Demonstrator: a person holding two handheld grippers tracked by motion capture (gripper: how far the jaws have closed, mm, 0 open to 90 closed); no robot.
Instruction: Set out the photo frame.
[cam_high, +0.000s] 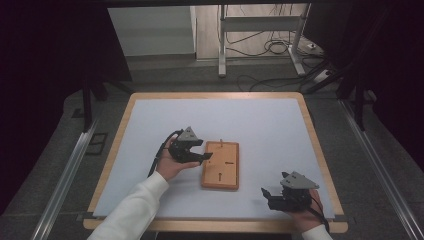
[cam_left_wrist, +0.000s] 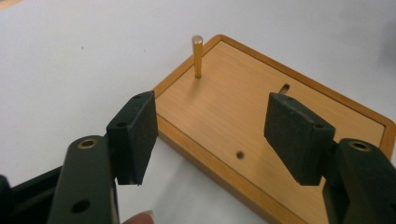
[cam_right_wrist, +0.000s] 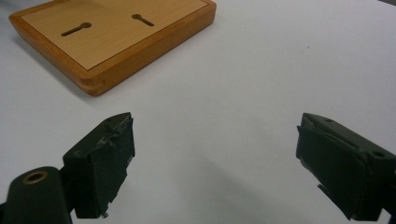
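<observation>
- Nearest the high view's lens: white-sleeved left forearm (cam_high: 134, 210) coming in from the bottom edge, hand gripping the left black tongs (cam_high: 204, 157) with a grey three-cornered plate on top.
- Left tongs: released, jaws wide apart, nothing between the pads. In the left gripper view (cam_left_wrist: 212, 135) the two black rubber pads straddle the near edge of the board; the left pad (cam_left_wrist: 135, 135) sits at the board's edge, the right pad (cam_left_wrist: 296, 135) hangs over the board's surface. Can't tell whether either pad touches the wood.
- Flat rectangular orange-brown wooden board (cam_high: 220, 165) with a raised rim lies flat on the white sheet, roughly mid-tabletop, just to the right of the left tongs.
- Slim brass-coloured upright peg (cam_left_wrist: 197, 57) stands in the board near one corner, vertical, apart from both pads. In the high view it sits at the board's far edge (cam_high: 221, 142).
- Board surface also has a small round hole (cam_left_wrist: 240, 154) between the pads, and two keyhole-shaped slots (cam_right_wrist: 76, 29).
- White sheet covering the light-wood-edged tabletop (cam_high: 280, 130) is bare around the board.
- Right black tongs (cam_high: 265, 194), same grey plate on top, held low at the tabletop's near right corner, well apart from the board.
- Right tongs: released too, jaws spread wide over bare white sheet in the right gripper view (cam_right_wrist: 215, 163), gripping nothing; board's corner is up and left of them.
</observation>
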